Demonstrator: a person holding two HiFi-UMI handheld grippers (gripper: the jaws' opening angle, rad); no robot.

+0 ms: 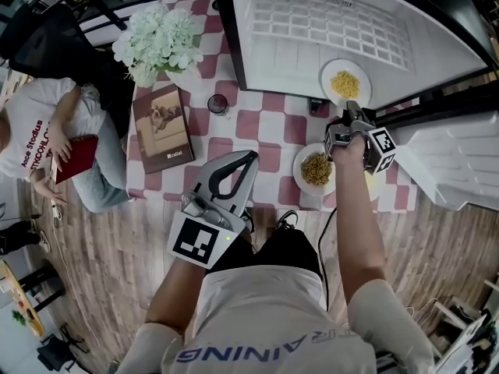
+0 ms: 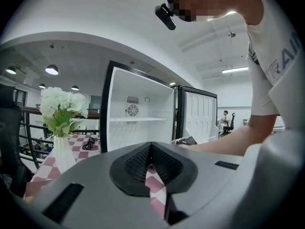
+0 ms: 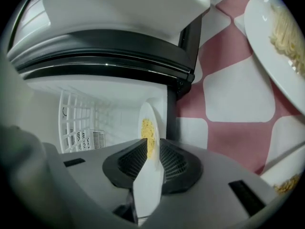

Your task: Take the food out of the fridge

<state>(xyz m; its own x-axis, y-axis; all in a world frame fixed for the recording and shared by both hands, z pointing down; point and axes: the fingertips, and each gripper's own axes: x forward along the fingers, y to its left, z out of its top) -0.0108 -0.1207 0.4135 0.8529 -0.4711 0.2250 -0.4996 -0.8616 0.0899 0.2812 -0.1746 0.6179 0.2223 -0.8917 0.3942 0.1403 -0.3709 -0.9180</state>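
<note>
One plate of food (image 3: pixel 148 168) in the fridge (image 3: pixel 102 104) has its rim between the right gripper (image 3: pixel 152 146) jaws, slightly apart, maybe not pinching. Hard, slippery, breakable: hold the rim. Left gripper (image 2: pixel 151 148) is closed.

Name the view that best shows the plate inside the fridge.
Head view: the whole plate lies face-up in the fridge. The right gripper view shows it edge-on between the jaws; the left gripper view misses it.

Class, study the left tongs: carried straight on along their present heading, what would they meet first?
Probably the open white fridge with the black frame, beyond a stretch of pink-and-white checked tablecloth. Nothing else seems to stand before the left tongs. Depth is unclear, so the cloth might come first.
</note>
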